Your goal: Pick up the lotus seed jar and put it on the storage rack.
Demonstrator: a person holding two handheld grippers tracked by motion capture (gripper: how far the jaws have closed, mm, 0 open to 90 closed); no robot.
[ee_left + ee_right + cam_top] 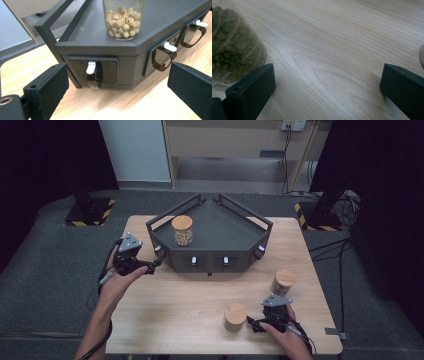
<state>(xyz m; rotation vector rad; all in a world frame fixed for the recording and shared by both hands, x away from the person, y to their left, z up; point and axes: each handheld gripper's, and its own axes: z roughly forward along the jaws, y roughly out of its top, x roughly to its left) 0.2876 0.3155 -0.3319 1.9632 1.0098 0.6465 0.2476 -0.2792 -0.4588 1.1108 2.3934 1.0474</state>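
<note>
**A:** Where are you right now?

**B:** My left gripper [150, 266] hangs at the rack's [235, 232] nine o'clock corner, jaws spread wide with nothing between them. Looking along them I see the end drawer with its white handle [91, 67], and on the deck above it the jar of pale beans [123, 18] that is already shelved. My right gripper [252, 323] rests low over the table [175, 305], jaws wide and holding nothing, with the green-bean jar [230, 47] just beside its pad at nine o'clock. From above, that is the wood-lidded jar [235, 316] near my right hand; the other jar [283, 281] stands at one o'clock from it, apart.

**A:** So what's the step, as you judge it?

**B:** Probably picking up that nearer jar with the right and carrying it to the rack, at eleven o'clock from here.

**A:** How do you do it well?

**B:** The jar sits outside my jaws, not between them. I'd slide toward nine o'clock until its wall is centred, keep the jaws level, and close on the clear body below the lid, since a lid might lift off. Then lift straight and clear the rack's rail before setting down, leaving space from the first jar.
</note>
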